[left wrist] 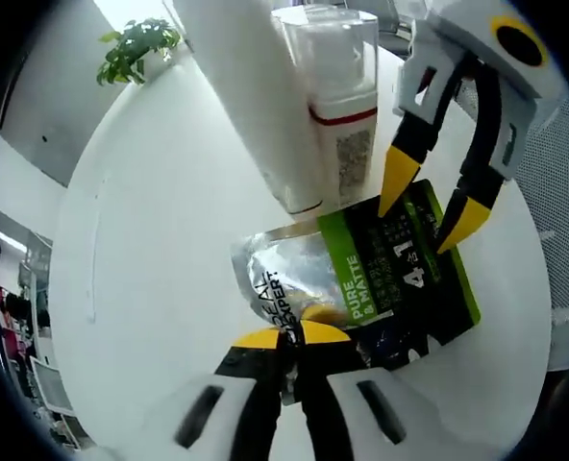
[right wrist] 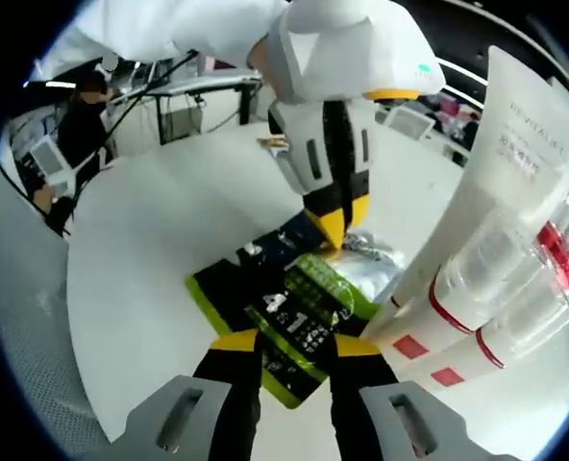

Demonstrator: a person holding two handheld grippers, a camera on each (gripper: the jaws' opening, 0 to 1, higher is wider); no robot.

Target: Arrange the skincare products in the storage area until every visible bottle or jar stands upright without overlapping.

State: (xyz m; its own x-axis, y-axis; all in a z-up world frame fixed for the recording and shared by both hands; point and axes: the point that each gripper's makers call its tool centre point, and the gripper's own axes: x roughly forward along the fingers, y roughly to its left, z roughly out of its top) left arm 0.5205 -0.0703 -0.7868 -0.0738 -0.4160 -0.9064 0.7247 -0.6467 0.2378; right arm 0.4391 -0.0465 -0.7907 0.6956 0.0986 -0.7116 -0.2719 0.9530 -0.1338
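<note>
A green-and-black sachet lies flat on the white table, just beside an upright white tube and clear-capped bottle. The left gripper has its jaws pinched together on the sachet's silver edge. The right gripper hangs over the sachet's opposite end, jaws spread, holding nothing.

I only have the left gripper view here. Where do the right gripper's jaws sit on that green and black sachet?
Observer: In the right gripper view, the right gripper is open, with the sachet's green end between its jaws.
Operator: What's printed on the white tube?
Observer: The white tube reads REVITALIFT.
Operator: Just one bottle behind it?
Observer: No, at least two red-banded bottles stand beside it.
</note>
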